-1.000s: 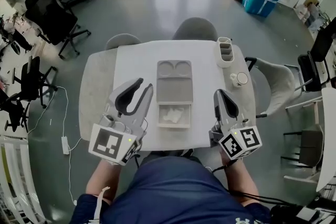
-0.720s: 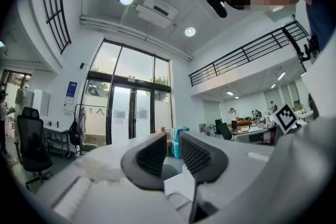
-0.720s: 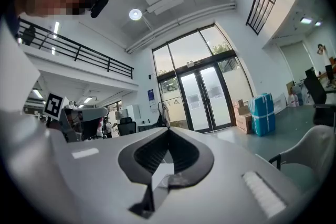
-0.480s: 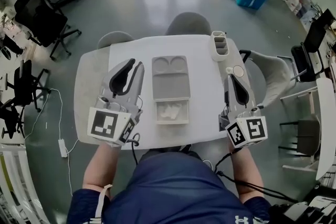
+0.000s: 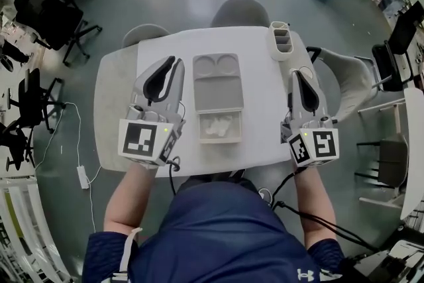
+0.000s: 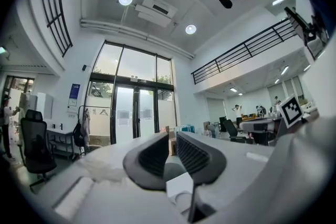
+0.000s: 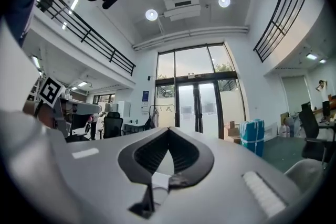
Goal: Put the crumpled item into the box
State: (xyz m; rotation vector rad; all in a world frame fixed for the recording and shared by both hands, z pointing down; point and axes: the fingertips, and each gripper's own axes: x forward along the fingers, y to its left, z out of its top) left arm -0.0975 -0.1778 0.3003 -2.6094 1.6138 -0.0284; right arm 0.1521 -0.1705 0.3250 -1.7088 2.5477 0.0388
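As you look down on the white table (image 5: 262,122), it is the biggest thing in front of you, and your two grippers hang over it, one on each side.

Your left gripper (image 5: 173,63) points away from you, just beside the left edge of the grey tray (image 5: 218,93). Its jaws have just been closing. Only a thin gap is left between them, and nothing is in that gap. Your right gripper (image 5: 297,74) is well apart from the tray, near the right edge of the table. Its jaw tips are pressed together, and it holds nothing.

The tray lies in the middle, with two round hollows at the far end. The small white box (image 5: 203,137) sits at the tray's near end, so close that they seem to touch.

Last comes the smallest thing, the crumpled white paper (image 5: 218,125). It lies inside the box, down between the walls (it does not seem to stick out over the rim).

So I think the job is done. The paper is in the box, and neither gripper touches it. All that seems left is to keep your grippers away from the box.
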